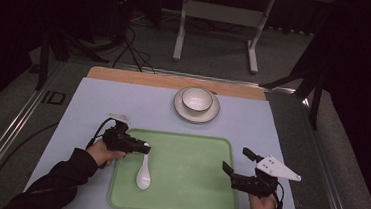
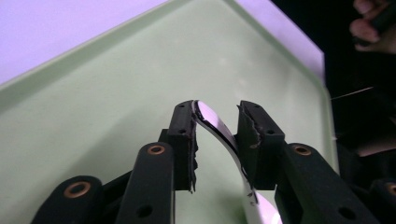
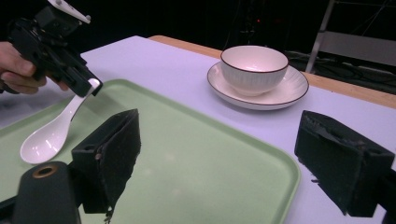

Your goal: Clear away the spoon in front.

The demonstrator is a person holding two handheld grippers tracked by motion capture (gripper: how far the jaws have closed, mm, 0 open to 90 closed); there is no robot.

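Left tongs (image 1: 142, 147) loosely bracket the spoon's (image 1: 144, 174) handle (bowl on tray (image 1: 192, 185)).

Non-task items, all referenced to my green tray (image 1: 181, 194): white bowl (image 1: 197, 98) sits on a white saucer (image 1: 213, 114), both just beyond the tray's far edge, not touching it. Tray lies on a pale blue mat (image 1: 93, 102). A strip of wooden table edge (image 1: 125, 76) shows beyond that. Well past the tray I see a grey-legged table frame (image 1: 180, 34) on the floor, with black cables (image 1: 130, 50) to its left.
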